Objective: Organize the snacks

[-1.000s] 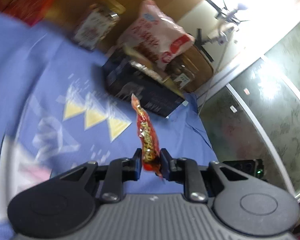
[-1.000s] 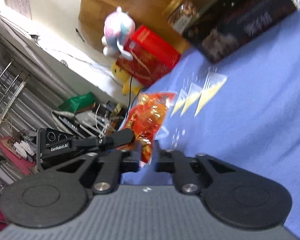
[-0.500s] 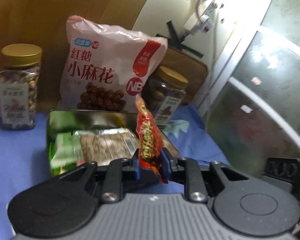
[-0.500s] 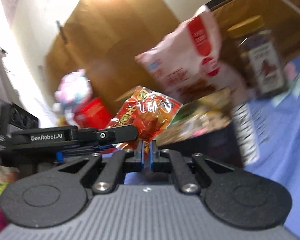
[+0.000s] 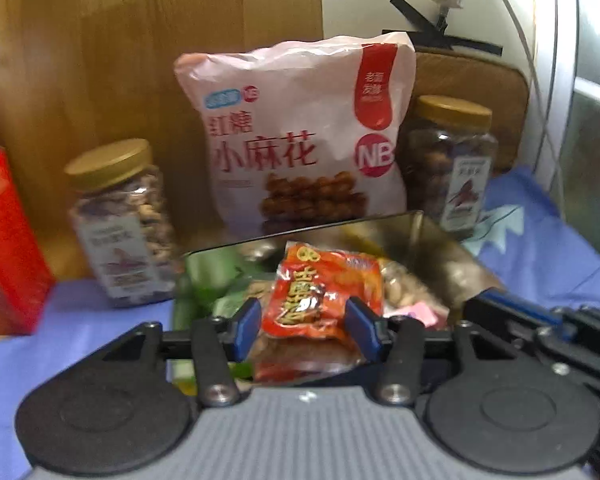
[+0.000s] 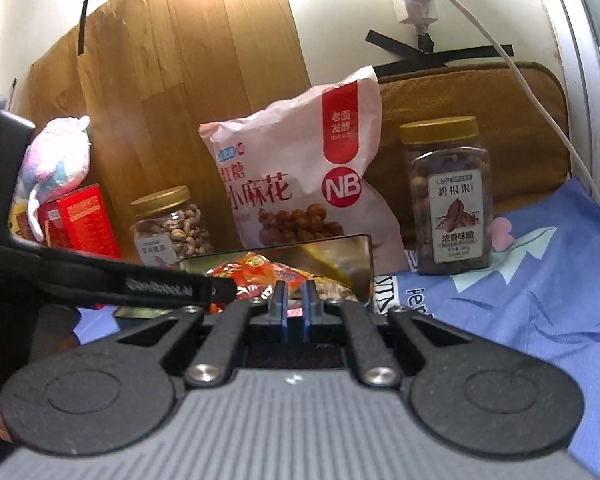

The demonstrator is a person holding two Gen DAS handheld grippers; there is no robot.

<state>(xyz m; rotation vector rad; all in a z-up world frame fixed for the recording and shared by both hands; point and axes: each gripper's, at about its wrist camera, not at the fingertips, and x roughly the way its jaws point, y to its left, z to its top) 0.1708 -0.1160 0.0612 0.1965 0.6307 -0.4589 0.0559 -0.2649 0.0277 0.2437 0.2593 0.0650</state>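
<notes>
A red snack packet (image 5: 324, 292) lies flat over the open metal tin (image 5: 452, 264), which holds several other wrapped snacks. My left gripper (image 5: 305, 330) straddles the packet. Its jaws are opening, and the blue pads (image 5: 246, 326) stand just off the packet's sides. In the right wrist view the same packet (image 6: 256, 276) rests in the tin (image 6: 360, 264), with the left gripper's finger (image 6: 160, 286) reaching to it from the left. My right gripper (image 6: 294, 300) hovers at the tin's near edge, shut, with nothing seen between its pads.
Behind the tin a pink bag of fried twists (image 6: 300, 184) leans on a wooden panel. Gold-lidded nut jars (image 6: 448, 196) (image 6: 168, 228) flank it. A red box (image 6: 80, 216) and a plush toy (image 6: 56, 156) sit left. Blue cloth (image 6: 540, 300) covers the surface; a white cable (image 6: 540, 100) hangs right.
Both grippers swung from over the blue cloth to face the tin. The packet went from edge-on in the left jaws to lying flat, and the left jaws parted.
</notes>
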